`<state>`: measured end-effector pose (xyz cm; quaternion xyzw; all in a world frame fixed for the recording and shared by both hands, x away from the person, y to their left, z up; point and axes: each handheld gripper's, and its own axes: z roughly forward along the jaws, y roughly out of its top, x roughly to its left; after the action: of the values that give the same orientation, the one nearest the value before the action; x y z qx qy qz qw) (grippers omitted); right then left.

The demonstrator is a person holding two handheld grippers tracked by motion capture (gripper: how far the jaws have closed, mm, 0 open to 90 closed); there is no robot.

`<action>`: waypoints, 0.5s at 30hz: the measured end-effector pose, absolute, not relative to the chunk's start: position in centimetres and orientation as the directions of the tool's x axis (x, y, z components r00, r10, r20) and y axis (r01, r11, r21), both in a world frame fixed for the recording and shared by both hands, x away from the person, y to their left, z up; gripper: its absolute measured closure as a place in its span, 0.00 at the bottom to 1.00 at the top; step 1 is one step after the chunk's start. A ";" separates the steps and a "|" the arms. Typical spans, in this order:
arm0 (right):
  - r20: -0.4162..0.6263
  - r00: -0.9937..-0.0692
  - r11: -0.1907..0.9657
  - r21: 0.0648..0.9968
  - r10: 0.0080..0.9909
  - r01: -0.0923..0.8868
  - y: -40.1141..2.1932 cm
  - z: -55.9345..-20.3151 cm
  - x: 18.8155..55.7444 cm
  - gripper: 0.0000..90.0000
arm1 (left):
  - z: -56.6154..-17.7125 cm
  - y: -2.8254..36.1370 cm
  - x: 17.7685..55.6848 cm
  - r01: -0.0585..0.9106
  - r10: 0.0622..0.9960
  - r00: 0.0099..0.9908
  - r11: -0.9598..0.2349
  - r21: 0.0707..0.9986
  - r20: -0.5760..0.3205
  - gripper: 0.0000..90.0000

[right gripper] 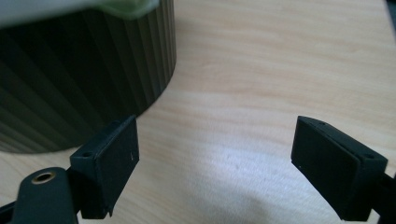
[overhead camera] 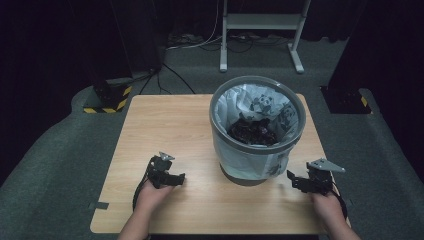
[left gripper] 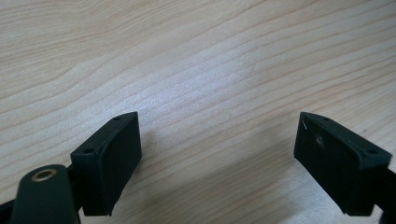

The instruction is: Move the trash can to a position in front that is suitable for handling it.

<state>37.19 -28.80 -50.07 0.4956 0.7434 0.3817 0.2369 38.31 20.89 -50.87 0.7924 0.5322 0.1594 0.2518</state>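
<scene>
Down low over the pale wooden worktop [overhead camera: 170, 125], both hands rest near its front edge. The left tool [overhead camera: 181, 178] points inward, jaws spread over bare wood. The right tool [overhead camera: 291, 178] points toward the grey ribbed plastic waste bin [overhead camera: 235, 172], lined with a panda-printed bag [overhead camera: 260, 105], just beside its base, jaws spread, pinching nothing.

The high view looks forward and down from above the person's side onto the whole light wooden table [overhead camera: 165, 130], with the dark floor beyond. The left gripper view sits close over the bare wood grain [left gripper: 196, 70], facing down along its own jaws. The right gripper view, equally near and low, faces the ribbed grey plastic waste bin [right gripper: 84, 74], which the high view [overhead camera: 257, 130] shares.
</scene>
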 end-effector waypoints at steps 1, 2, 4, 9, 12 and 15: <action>0.022 -0.396 0.221 0.801 0.918 0.556 -28.8 -50.2 37.2 0.17 | -51.0 20.9 38.3 0.763 0.925 0.380 -0.307 0.569 -0.010 0.17; 0.019 -0.393 0.222 0.799 0.919 0.559 -28.9 -50.4 37.3 0.17 | -51.1 21.0 38.2 0.758 0.926 0.378 -0.306 0.576 -0.006 0.16; 0.021 -0.391 0.226 0.788 0.920 0.573 -29.0 -50.8 37.4 0.17 | -51.1 21.0 38.2 0.759 0.930 0.368 -0.300 0.579 -0.001 0.16; 0.005 -0.385 0.255 0.742 0.923 0.620 -29.1 -52.1 37.7 0.17 | -51.2 21.2 38.2 0.756 0.929 0.370 -0.299 0.582 -0.003 0.13; -0.006 -0.384 0.268 0.727 0.923 0.632 -29.0 -52.4 37.8 0.16 | -51.3 21.3 38.2 0.758 0.929 0.370 -0.300 0.580 -0.003 0.11; -0.012 -0.385 0.272 0.728 0.923 0.629 -28.9 -52.4 37.9 0.15 | -51.3 21.2 38.2 0.760 0.927 0.375 -0.303 0.575 -0.006 0.09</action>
<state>37.88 -28.88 -52.39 0.5071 0.7653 0.3269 0.2244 38.22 21.20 -51.34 0.7900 0.5338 0.1663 0.2518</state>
